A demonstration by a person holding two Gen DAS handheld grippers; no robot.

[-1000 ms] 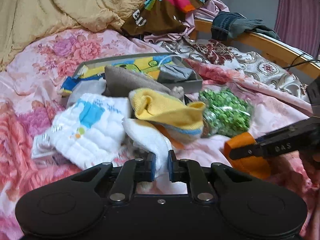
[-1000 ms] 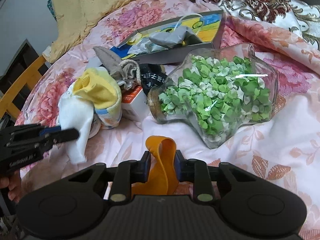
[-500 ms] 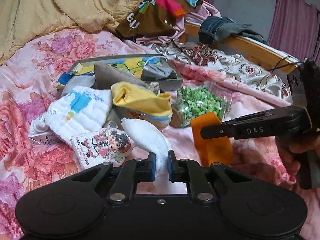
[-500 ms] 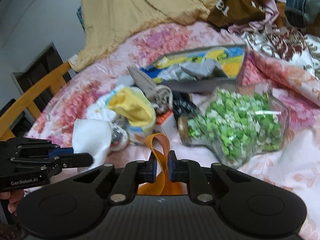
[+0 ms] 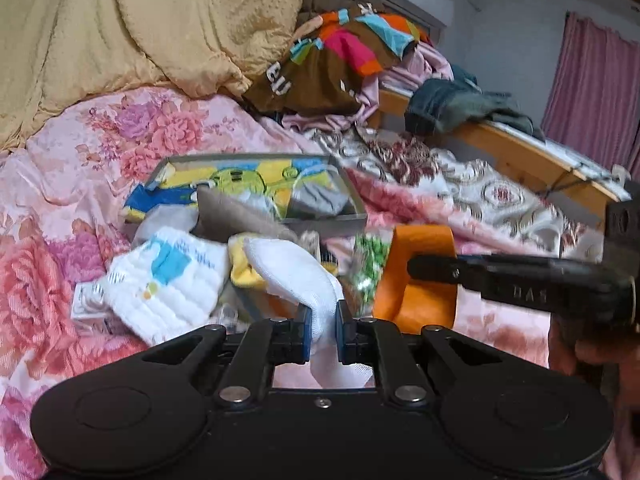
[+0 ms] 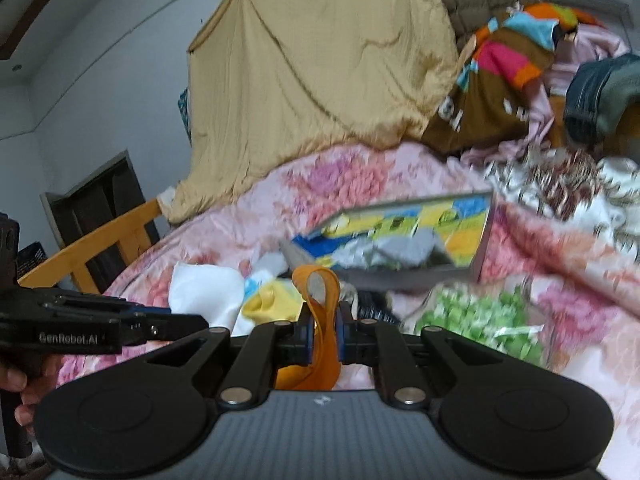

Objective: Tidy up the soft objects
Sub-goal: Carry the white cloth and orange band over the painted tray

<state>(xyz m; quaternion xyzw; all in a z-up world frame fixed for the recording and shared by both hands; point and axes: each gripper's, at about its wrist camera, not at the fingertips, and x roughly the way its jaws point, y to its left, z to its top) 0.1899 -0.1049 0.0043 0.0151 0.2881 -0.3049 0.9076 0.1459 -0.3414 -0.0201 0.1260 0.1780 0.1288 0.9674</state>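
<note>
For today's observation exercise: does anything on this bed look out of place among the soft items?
Yes. A glass jar of green paper stars lies on its side on the floral bedspread beside the socks: hard and breakable, unlike the white sock and orange band held by the tongs.

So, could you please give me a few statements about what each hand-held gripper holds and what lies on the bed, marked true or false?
1. The left hand-held gripper is shut on a white sock. True.
2. The right hand-held gripper is open and holds nothing. False: it is shut on an orange band.
3. A grey cloth lies in the shallow box. True.
4. The blanket piled at the head of the bed is blue. False: the blanket is tan yellow.
</note>
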